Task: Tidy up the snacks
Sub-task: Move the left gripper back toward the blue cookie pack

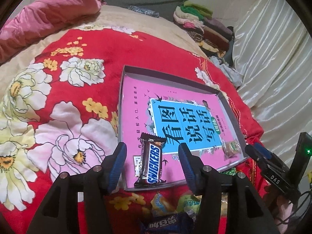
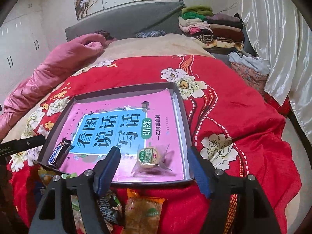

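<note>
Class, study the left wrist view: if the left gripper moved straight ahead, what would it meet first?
Probably the Snickers bar, lying between the open fingers of the left gripper in the box; depth is uncertain.

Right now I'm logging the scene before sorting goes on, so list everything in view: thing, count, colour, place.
Tray: one, grey, on the red quilt.
Book: one, pink and blue cover, flat inside the tray.
Snickers bar: one, brown, near left corner of the tray.
Round pastry: one, clear wrapper with green label, near right part of the tray.
Loose snacks: several, orange, green, blue wrappers, on the quilt in front of the tray.
Quilt: one, red with flowers, on the bed.
Pink bedding: one, far left.
Folded clothes: one stack, mixed colours, far end.
Curtain: white, right.
Left tongs: black with blue pads, open.
Right tongs: same, open.
</note>
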